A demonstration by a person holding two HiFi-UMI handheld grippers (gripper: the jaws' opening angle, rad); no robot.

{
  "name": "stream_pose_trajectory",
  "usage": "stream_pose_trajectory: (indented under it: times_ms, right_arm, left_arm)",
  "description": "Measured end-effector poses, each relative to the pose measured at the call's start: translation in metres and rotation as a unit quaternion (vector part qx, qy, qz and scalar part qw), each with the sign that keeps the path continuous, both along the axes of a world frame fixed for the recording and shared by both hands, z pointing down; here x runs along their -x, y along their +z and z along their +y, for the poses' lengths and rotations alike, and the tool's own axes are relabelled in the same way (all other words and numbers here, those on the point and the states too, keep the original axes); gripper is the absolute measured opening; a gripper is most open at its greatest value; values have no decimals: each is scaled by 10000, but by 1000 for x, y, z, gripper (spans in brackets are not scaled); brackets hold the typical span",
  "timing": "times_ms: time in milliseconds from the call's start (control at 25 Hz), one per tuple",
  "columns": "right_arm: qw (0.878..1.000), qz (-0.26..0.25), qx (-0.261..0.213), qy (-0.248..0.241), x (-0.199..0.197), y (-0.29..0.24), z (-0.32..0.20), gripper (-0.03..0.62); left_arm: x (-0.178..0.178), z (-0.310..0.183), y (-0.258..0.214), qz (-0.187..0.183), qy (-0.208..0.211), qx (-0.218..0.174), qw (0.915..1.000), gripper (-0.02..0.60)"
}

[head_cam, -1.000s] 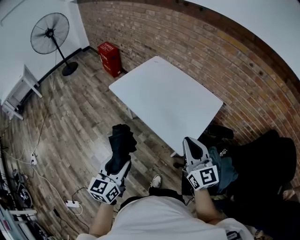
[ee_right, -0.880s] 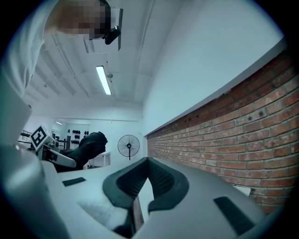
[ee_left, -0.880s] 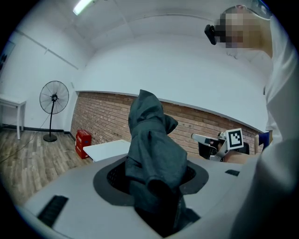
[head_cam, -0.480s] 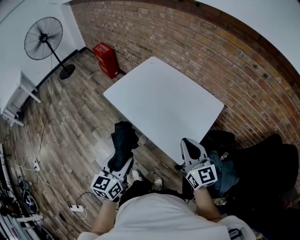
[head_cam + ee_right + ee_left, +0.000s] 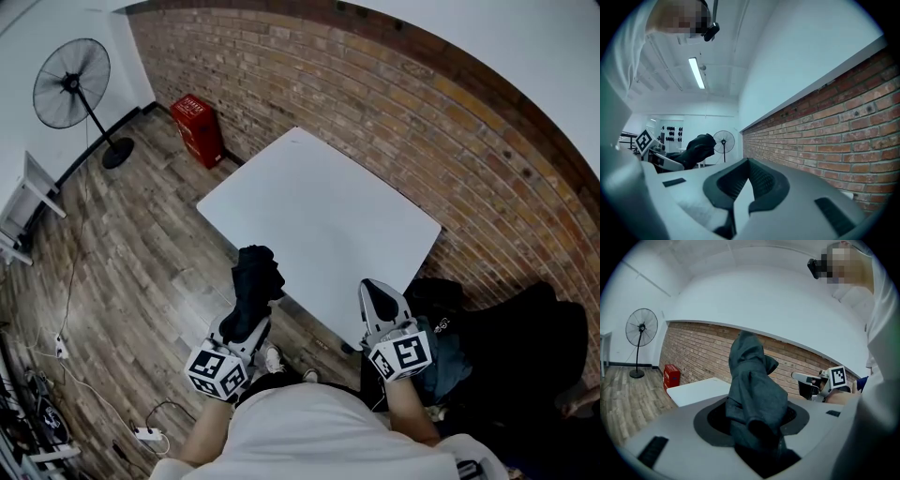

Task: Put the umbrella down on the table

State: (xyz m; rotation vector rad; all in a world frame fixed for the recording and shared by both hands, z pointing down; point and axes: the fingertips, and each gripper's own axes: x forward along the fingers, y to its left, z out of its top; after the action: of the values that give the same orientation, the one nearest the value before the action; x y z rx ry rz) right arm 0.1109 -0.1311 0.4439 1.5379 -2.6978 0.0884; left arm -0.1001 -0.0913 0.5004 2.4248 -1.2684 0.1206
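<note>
Fingers first. The left gripper [image 5: 757, 423] has its jaws closed on the umbrella [image 5: 754, 390]. It is folded, dark, and stands up and forward out of the grip. The right gripper [image 5: 747, 163] has its jaws drawn together at the tips, and we see nothing between them.

Position of the umbrella: in the head view it is held in the air at the near edge of the table [image 5: 328, 202], toward the left half of that edge. It does not rest on the top. We cannot tell whether its tip is already over the edge or just short of it. The right gripper is level with the near corner, also clear of the top.

Progress: the umbrella is in the grip and has been brought to the table. We judge that three steps are left:
- carry it over the top;
- lower it until it lies flat;
- open the jaws and withdraw.

Surface: the table is white and rectangular, with one corner toward the brick wall [image 5: 422, 103].

Room: the floor [image 5: 122, 244] is wood plank. A red box [image 5: 197, 128] stands against the wall beyond the table's left corner. A pedestal fan [image 5: 70, 84] stands further left. Dark bags or clothing [image 5: 525, 342] lie beside the right edge. A power strip [image 5: 148, 433] and cables lie on the floor at near left.
</note>
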Motion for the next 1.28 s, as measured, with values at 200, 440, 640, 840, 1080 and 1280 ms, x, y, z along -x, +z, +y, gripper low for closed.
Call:
stream_pose_trajectory:
  times_ms: [200,440,640,840,1080,1280]
  right_arm:
    - [10000,10,-29,-44,15,0,-18,20]
    - [10000,-39,16,60,21,6,-31,20]
    - [9994,-49,104,314,12,10,-32,18]
    - [9984,-3,182,543,0,12,-31,18]
    - [9961,70,254,843,-17,16,-24,20]
    - [9940,109,328,1034,-27,17,-19,18]
  left_arm:
    - [2,-14,7,-62,163,96,9998,229]
    - [3,-31,14,-162,357,197,9990,230]
    - [1,-55,22,-193,472,296,9983,230]
    - [-9,-80,22,-296,644,224,9972,230]
    - [-22,-115,43,-414,723,443,9955,232]
    - [-33,-147,69,-737,800,559,9925,232]
